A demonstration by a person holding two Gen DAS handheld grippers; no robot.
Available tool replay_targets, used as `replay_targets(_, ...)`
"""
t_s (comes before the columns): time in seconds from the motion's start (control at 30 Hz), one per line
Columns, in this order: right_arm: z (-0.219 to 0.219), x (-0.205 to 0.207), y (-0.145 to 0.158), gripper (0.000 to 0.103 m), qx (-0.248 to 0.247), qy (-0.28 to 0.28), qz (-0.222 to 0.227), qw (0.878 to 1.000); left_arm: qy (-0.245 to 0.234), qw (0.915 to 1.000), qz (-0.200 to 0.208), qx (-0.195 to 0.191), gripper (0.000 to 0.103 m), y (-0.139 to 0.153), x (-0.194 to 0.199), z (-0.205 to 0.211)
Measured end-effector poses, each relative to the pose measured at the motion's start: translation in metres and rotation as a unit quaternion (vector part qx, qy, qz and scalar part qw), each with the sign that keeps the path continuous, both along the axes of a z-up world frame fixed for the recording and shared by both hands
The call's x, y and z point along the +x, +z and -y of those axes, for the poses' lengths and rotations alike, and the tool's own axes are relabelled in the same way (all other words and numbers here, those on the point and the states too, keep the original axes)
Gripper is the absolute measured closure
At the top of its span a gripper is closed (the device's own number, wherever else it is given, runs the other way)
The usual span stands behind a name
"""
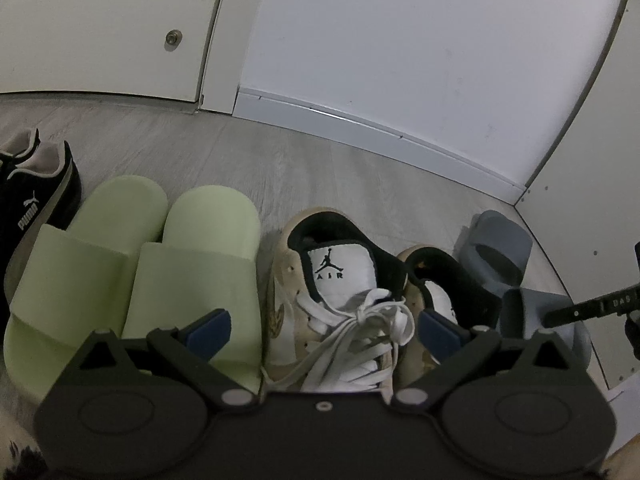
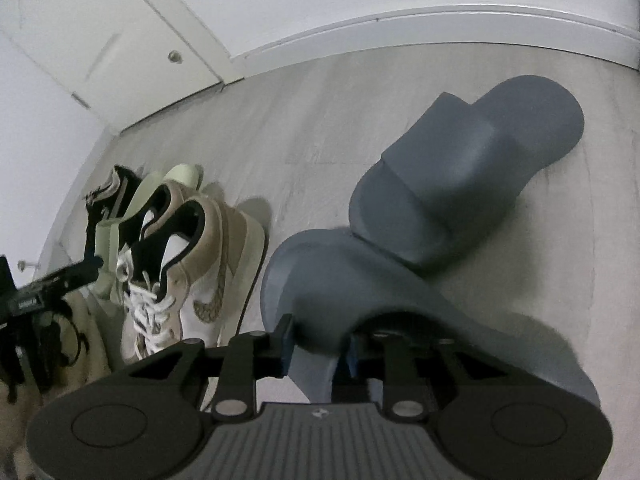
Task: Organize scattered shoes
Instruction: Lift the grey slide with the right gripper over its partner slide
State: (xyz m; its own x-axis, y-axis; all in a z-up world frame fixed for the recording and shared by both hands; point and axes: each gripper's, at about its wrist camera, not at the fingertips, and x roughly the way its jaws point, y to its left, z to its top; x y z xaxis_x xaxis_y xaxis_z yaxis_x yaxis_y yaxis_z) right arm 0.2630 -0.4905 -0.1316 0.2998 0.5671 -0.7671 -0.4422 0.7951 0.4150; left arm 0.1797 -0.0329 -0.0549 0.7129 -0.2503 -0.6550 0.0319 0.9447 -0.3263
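A: Left to right along the floor (image 1: 320,168), what's lined up?

B: Two black sneakers (image 1: 36,200) at the far left, two green slides (image 1: 132,264) touching side by side, then two tan sneakers (image 1: 332,304), all heels toward the wall (image 1: 420,40). At the far right, two blue slides: one lies skewed near the corner (image 2: 464,184), the other (image 2: 340,280) is in the right claw (image 2: 316,348).

A: So eight shoes, four pairs. And the claws?

B: The left claw (image 1: 324,328) hangs with its jaws spread wide over the nearer tan sneaker's laces, holding nothing. The right claw has its pads on either side of the blue slide's strap edge; I'd say it's gripping, though the hold looks light.

A: How will that slide handle?

B: My guess is moulded foam: light, slightly squashy, matte enough not to slip. The strap or sidewall is the natural place to pinch; the sole is too broad. Its toe overlaps its mate, so it may nudge that one. The sneakers look heavier and floppy at the collar, best taken by the heel.
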Motion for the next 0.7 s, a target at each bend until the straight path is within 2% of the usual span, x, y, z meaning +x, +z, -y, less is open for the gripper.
replay_targets(0.13,0.003,-0.003,0.000,0.075,0.002,0.014,-0.019,1.000,0.000,1.0000,0.003,0.000,0.002,0.001,-0.001,-0.001)
replay_targets(0.23,-0.002,-0.008,-0.005,0.075,-0.035,0.039,-0.039,0.998,0.001,1.0000,0.004,-0.002,0.002,0.001,-0.002,-0.001)
replay_targets(0.33,-0.007,-0.010,-0.008,0.075,-0.069,0.030,-0.033,0.997,0.002,1.0000,0.006,0.001,0.002,0.001,-0.002,-0.001)
replay_targets(0.47,-0.010,-0.015,-0.008,0.073,-0.071,0.006,-0.024,0.997,0.006,1.0000,0.005,-0.001,0.002,0.001,-0.002,-0.002)
replay_targets(0.57,-0.020,-0.026,-0.005,0.062,-0.102,-0.021,-0.002,0.995,0.008,0.9999,0.006,-0.007,0.002,0.002,-0.002,-0.003)
replay_targets(0.63,-0.029,-0.038,0.000,0.047,-0.146,-0.061,0.022,0.987,0.007,0.9999,0.008,-0.009,0.002,0.003,-0.003,-0.003)
replay_targets(0.67,-0.034,-0.044,0.002,0.043,-0.156,-0.077,0.031,0.984,0.007,0.9999,0.010,-0.010,0.002,0.003,-0.003,-0.003)
replay_targets(0.7,-0.040,-0.052,0.005,0.034,-0.166,-0.103,0.044,0.980,0.006,0.9999,0.011,-0.010,0.002,0.004,-0.003,-0.004)
